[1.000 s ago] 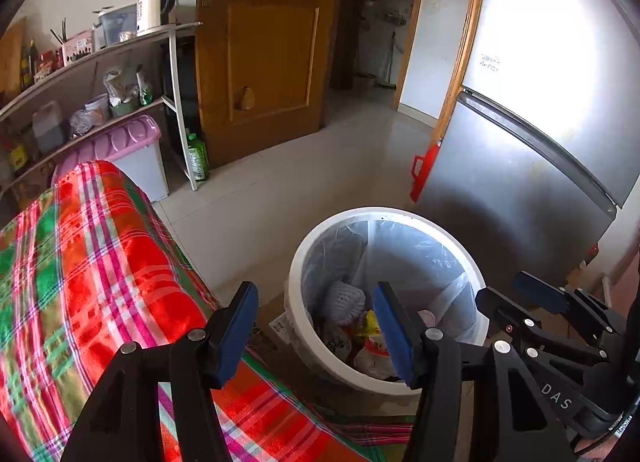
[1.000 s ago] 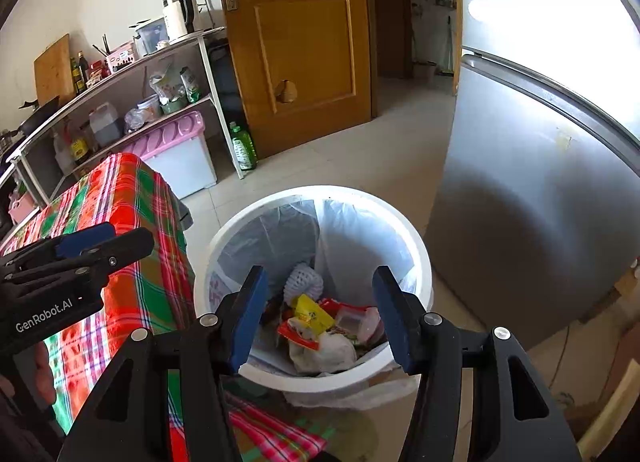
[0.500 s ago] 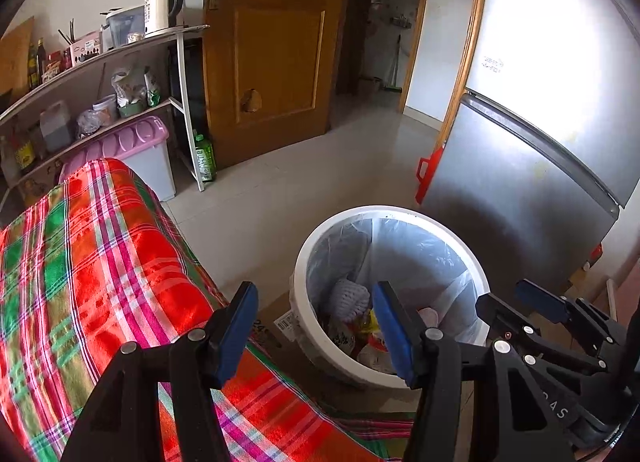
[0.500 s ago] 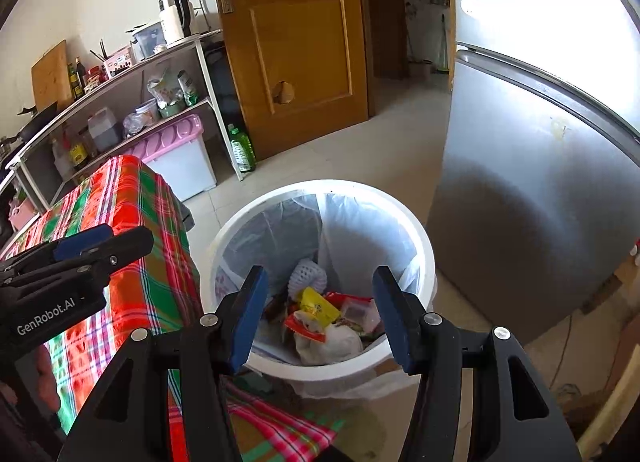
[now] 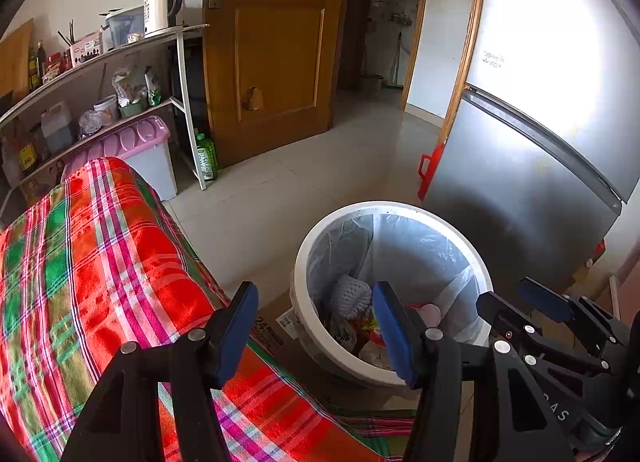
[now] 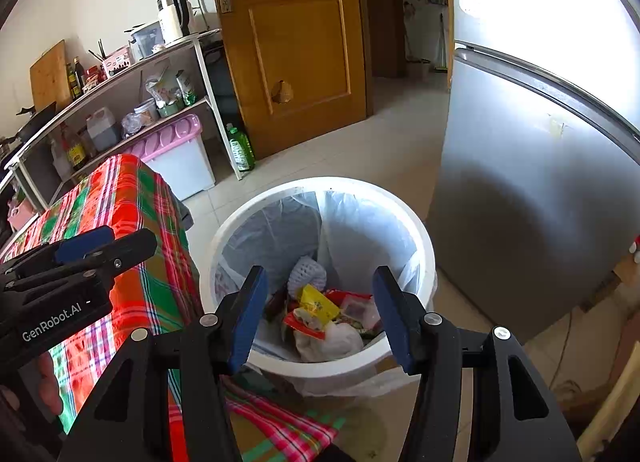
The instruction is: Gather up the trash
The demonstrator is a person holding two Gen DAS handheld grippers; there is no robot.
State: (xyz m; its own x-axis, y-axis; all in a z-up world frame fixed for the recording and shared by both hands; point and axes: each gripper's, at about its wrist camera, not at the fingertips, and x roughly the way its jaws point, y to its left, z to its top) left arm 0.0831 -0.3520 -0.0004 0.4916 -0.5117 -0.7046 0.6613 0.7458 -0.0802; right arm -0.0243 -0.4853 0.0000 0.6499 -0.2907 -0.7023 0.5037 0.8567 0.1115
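Note:
A white trash bin (image 6: 416, 214) lined with a clear bag stands on the floor beside the table; it also shows in the left wrist view (image 5: 316, 234). Inside lie wrappers (image 6: 316, 304), a white net ball (image 6: 308, 272) and crumpled paper. My right gripper (image 6: 318, 316) is open and empty, above the bin's near rim. My left gripper (image 5: 314, 328) is open and empty, above the table edge left of the bin. Each gripper shows in the other's view, the right one (image 5: 540, 310) and the left one (image 6: 80, 254).
A table with a red-green plaid cloth (image 5: 88, 262) is at the left. A grey fridge (image 6: 540, 182) stands right of the bin. A shelf rack (image 5: 100, 62), a pink-lidded box (image 5: 132, 142), a green bottle (image 6: 240, 146) and a wooden door (image 6: 296, 42) are behind. A cardboard box (image 5: 276, 322) lies under the bin.
Both grippers have drawn back and up a little from the bin. Both stay open and empty. The trash in the bin has not moved.

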